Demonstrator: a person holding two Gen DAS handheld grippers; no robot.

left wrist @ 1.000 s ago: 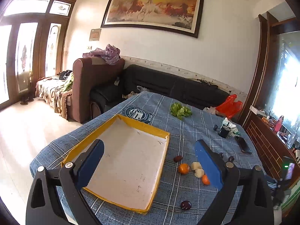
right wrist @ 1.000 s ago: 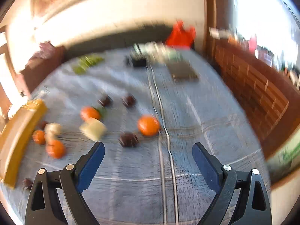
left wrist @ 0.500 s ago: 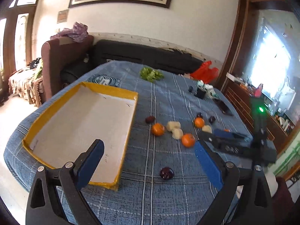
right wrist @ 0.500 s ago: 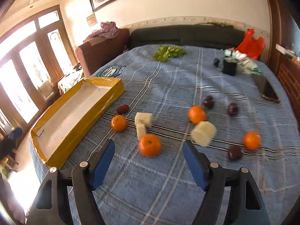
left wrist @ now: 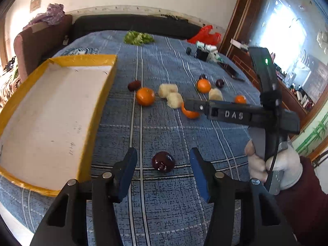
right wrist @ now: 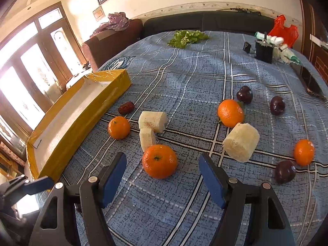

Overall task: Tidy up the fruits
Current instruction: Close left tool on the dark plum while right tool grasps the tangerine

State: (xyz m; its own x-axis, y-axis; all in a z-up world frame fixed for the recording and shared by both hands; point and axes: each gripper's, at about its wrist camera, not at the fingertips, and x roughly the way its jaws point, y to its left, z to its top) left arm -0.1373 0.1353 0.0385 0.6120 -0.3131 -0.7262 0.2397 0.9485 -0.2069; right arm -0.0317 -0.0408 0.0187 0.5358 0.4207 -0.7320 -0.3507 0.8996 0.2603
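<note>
We have our left gripper (left wrist: 163, 171) angled down at the blue plaid cloth (left wrist: 164, 205) with a dark plum (left wrist: 163, 161) lying between its jaws; the jaws are closing, yet the blue pads stand clear of the fruit on both sides, so nothing is gripped; the plum is roundish with no clear long axis, and sits just beside the near right corner of the yellow tray (left wrist: 96, 123).

Our right gripper (right wrist: 162, 176) likewise closes around a mandarin (right wrist: 159, 161); the pads have not met its skin; its stem end faces up and toward the camera.

Just beyond the mandarin lies a pale cut chunk (right wrist: 146, 138), its long axis running away from us; a second chunk (right wrist: 152, 121) lies crosswise, cut face toward the tray; a third chunk (right wrist: 241, 141) lies to the right, tilted; a reddish date (right wrist: 126, 108) lies with its long axis roughly crosswise, near the tray's wall; other mandarins and dark plums are scattered well apart.
</note>
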